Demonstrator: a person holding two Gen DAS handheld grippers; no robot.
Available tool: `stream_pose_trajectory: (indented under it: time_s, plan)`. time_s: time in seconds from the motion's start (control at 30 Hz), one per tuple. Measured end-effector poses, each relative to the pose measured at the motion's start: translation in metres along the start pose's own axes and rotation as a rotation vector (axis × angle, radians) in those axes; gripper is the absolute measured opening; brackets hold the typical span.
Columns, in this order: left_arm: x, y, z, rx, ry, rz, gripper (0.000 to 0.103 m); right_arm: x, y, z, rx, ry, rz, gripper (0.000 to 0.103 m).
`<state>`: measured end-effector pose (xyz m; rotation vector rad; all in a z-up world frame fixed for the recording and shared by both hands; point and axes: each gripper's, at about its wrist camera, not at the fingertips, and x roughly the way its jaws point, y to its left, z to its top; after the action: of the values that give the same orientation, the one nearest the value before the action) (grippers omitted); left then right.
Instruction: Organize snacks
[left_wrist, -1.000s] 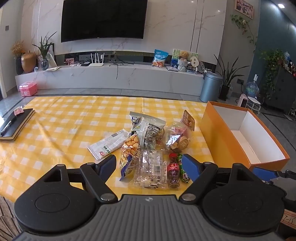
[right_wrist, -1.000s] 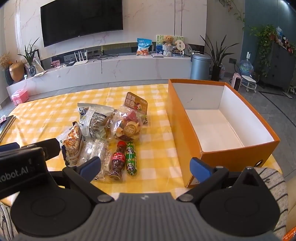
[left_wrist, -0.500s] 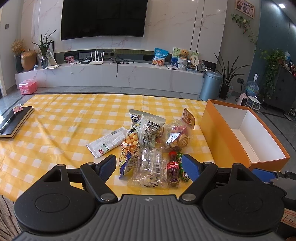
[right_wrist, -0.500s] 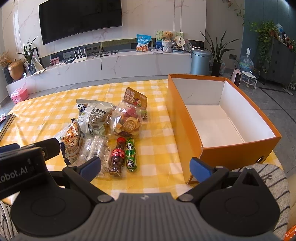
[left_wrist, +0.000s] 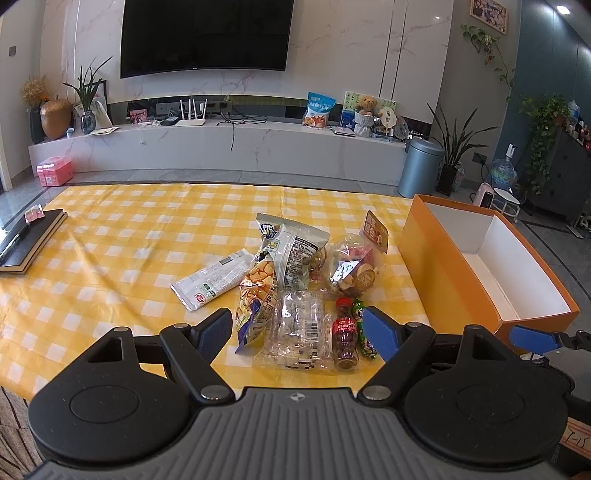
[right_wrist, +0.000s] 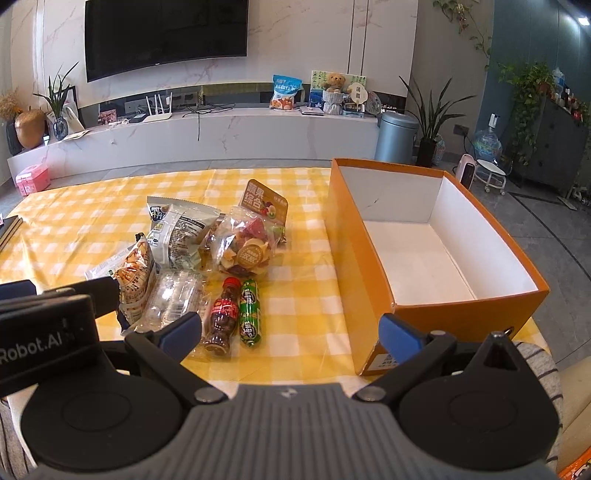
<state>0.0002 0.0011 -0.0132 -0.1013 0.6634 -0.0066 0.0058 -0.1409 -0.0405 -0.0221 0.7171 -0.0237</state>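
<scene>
Room: a living room with a marble-look wall, a dark television (left_wrist: 205, 35) at 12 o'clock and a long white console (left_wrist: 229, 147) beneath it.
Tabletop: covered by a glossy yellow-and-white checked cloth (left_wrist: 122, 236); a dark book (left_wrist: 27, 240) lies flat at 9 o'clock.
Box: an orange cardboard box (right_wrist: 424, 243) with white inner walls, open-topped, nothing in it, at 2 o'clock beside the snacks.
Snacks: crinkled foil and clear plastic bags heaped at centre, namely a grey-white bag (left_wrist: 291, 251), a clear fruit-chip bag (right_wrist: 249, 247), a clear wrapped tray (left_wrist: 299, 334), a flat white packet (left_wrist: 212, 282).
Small items: a cola-shaped bottle (right_wrist: 221, 317) and a green tube (right_wrist: 249, 312), side by side.
Left gripper (left_wrist: 299, 328): spread apart, holding nothing, above the clear tray.
Right gripper (right_wrist: 291, 330): spread apart, holding nothing, between bottle and box.
</scene>
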Motion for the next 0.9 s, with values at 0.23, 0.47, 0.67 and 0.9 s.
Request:
stream_pose_trajectory:
  time_s: [0.23, 0.47, 0.67, 0.9]
  plan:
    - [-0.0004, -0.0001, 0.0003, -0.001, 0.0, 0.0, 0.094, -0.0005, -0.0004, -0.0004, 0.002, 0.001, -0.002, 0.1]
    - [-0.0006, -0.0013, 0.0004, 0.0, 0.002, 0.001, 0.094, -0.0004, -0.0008, -0.0007, 0.003, 0.004, -0.001, 0.1]
    - [-0.0008, -0.0019, 0.0002, 0.0, 0.001, 0.0, 0.094, 0.0008, -0.0013, -0.0021, 0.007, 0.007, 0.002, 0.1]
    - [0.0003, -0.0037, -0.0017, -0.005, 0.001, 0.002, 0.094, 0.0008, -0.0019, -0.0028, 0.012, 0.01, 0.003, 0.1]
